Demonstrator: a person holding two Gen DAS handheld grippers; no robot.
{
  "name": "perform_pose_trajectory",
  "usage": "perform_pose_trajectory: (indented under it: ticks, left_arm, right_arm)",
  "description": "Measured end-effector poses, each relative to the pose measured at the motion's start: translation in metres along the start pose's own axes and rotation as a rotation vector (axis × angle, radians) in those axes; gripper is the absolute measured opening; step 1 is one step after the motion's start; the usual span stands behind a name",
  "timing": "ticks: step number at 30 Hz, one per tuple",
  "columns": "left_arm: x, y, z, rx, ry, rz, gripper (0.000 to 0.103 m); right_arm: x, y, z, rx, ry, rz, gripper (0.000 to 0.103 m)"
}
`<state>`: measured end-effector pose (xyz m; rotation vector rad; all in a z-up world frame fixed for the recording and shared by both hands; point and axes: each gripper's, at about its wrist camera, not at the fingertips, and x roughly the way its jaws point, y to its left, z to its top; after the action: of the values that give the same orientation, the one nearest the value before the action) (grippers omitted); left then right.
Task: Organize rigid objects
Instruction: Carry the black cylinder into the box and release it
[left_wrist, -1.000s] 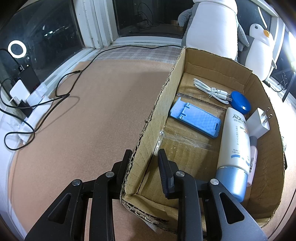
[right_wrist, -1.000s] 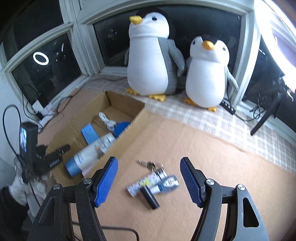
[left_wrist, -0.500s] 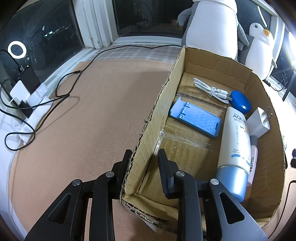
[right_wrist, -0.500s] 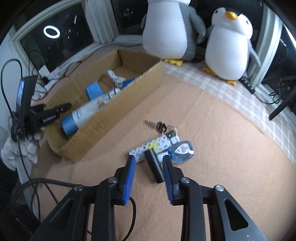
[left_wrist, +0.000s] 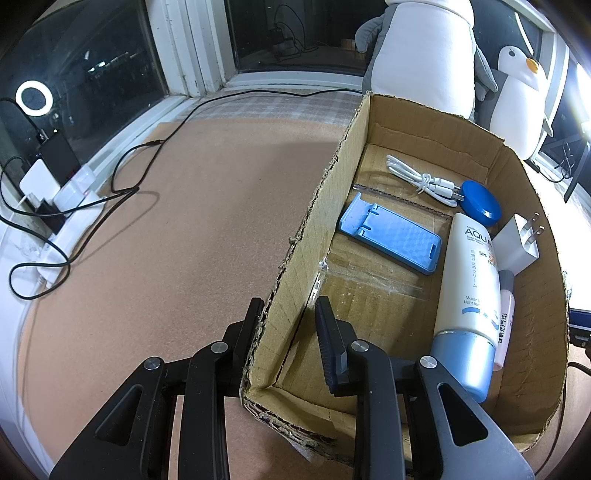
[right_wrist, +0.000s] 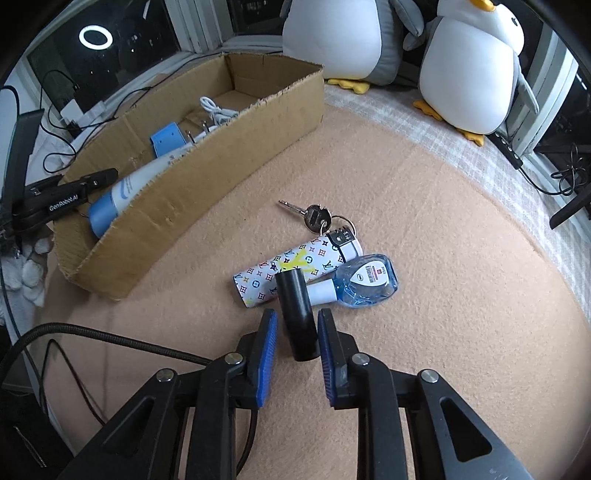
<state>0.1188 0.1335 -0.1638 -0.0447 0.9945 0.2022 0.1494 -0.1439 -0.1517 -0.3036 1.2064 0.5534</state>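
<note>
1. The left gripper (left_wrist: 286, 317) sits exactly where it was a second ago, straddling the near-left wall of the cardboard box (left_wrist: 317, 206): one finger outside, one inside, the gap narrow. The outer finger looks pressed against the cardboard; whether the inner one touches the wall I cannot tell. It appears to be steadying the box.
2. The box contents have not changed over the last second: a blue phone stand (left_wrist: 391, 238), a white cable (left_wrist: 421, 179), a blue round tin (left_wrist: 480, 203), a sunscreen tube (left_wrist: 469, 295), a white charger plug (left_wrist: 517, 245) and a small pink bottle (left_wrist: 504, 317) along the right wall.
3. The real change is on the right. A second ago the right gripper (right_wrist: 293, 334) was spread wide above the loose pile; it has since come down and narrowed around the black cylinder (right_wrist: 297, 314). The blue pads (right_wrist: 267, 347) now flank the cylinder's near half with only slim gaps, so it is bracketed but, by my reading, not yet firmly clamped.
4. The cylinder lies on the mat, its far end against the patterned lighter (right_wrist: 291, 269).
5. Just right of it lie the clear blue bottle (right_wrist: 364, 280) and, beyond, the keys (right_wrist: 317, 218), all outside the box.
6. This likely means the cylinder is the next item to be boxed; lifting it may nudge the lighter and bottle.
</note>
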Motion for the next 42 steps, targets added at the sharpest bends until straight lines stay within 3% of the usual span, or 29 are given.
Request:
perform_pose_trajectory:
  ticks: [9, 18, 29, 42]
  left_arm:
    - [0.0, 0.0, 0.0, -0.002, 0.0, 0.0, 0.025]
    - [0.0, 0.0, 0.0, -0.001, 0.0, 0.001, 0.025]
    - [0.0, 0.0, 0.001, -0.001, 0.001, 0.0, 0.025]
    - [0.0, 0.001, 0.0, -0.004, 0.001, -0.002, 0.025]
  right_arm:
    - [0.005, 0.0, 0.003, 0.011, 0.007, 0.009, 0.015]
    - [-0.022, -0.001, 0.003, 0.046, -0.06, 0.028, 0.015]
    - [-0.068, 0.041, 0.031, -0.001, -0.204, 0.082, 0.015]
    - [-0.067, 0.091, 0.061, -0.059, -0.245, 0.151, 0.015]
